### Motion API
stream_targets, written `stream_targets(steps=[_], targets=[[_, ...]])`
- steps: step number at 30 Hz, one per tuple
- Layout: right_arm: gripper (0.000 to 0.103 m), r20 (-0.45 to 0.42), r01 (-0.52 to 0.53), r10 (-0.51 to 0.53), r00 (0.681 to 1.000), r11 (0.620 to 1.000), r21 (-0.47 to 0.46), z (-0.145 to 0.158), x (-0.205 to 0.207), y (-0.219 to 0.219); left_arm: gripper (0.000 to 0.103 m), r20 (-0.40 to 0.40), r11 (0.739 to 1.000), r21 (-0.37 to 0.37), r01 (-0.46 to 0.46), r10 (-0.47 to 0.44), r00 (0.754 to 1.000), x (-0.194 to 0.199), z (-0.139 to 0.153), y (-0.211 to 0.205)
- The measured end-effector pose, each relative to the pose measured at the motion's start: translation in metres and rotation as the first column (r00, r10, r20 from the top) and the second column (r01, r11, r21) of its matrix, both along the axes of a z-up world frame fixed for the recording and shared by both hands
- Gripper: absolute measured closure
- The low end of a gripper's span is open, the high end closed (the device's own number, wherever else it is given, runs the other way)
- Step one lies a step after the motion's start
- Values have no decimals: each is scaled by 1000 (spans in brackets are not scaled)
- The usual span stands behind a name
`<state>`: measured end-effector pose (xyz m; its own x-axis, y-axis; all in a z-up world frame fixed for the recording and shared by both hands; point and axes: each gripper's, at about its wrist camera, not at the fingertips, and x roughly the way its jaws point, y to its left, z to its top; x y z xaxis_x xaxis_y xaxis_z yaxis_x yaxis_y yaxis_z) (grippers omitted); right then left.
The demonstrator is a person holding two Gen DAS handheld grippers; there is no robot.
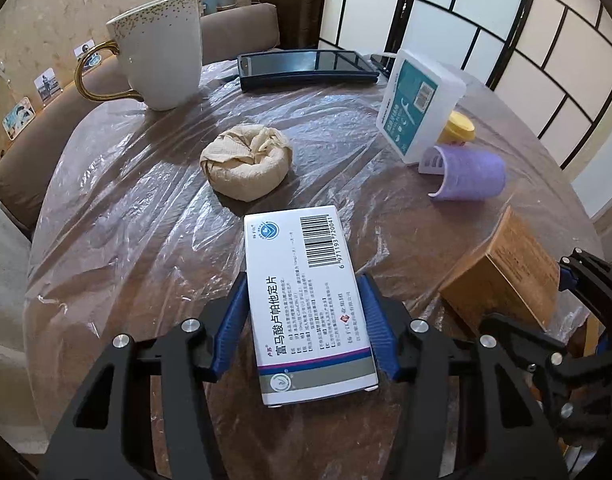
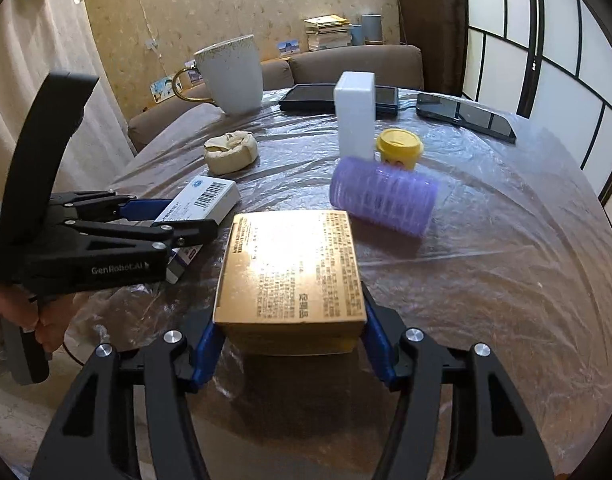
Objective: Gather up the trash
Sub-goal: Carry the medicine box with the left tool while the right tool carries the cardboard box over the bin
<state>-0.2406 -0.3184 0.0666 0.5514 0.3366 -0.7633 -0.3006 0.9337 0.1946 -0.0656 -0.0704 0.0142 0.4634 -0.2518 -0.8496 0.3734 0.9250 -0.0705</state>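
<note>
left wrist view puts the left gripper (image 1: pixel 304 320) nearest, its blue pads pressed to the two long sides of the white medicine box (image 1: pixel 306 300), clamped on it; the box's long axis runs straight ahead along the fingers, barcode end pointing away, over the near edge of the plastic-covered table (image 1: pixel 146 220). right wrist view shows the right gripper (image 2: pixel 290 344) likewise closed on the gold carton (image 2: pixel 292 268), pads against its left and right faces, the carton reaching forward from the claw over the table's near rim; whether either box rests on the plastic or is just lifted, i cannot tell. both claws look full, so the next piece of trash is reachable only once one load is dropped. that piece is likely the crumpled tissue wad (image 1: pixel 246 166), lying dead ahead of the left gripper just beyond the medicine box, and forward-left of the right gripper, so the left hand is nearer. farther off stand the purple hair roller (image 2: pixel 381 196), the yellow-lidded pot (image 2: pixel 399 150) and the mug (image 1: pixel 158 52).
</note>
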Motion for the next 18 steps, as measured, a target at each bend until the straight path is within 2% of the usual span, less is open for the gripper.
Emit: stream_targets(steps=[18], targets=[[45,-42,-6,12,999,989,146,13,-49,-47,47,36,999,-8,43,-42,998,-45,13,-7]])
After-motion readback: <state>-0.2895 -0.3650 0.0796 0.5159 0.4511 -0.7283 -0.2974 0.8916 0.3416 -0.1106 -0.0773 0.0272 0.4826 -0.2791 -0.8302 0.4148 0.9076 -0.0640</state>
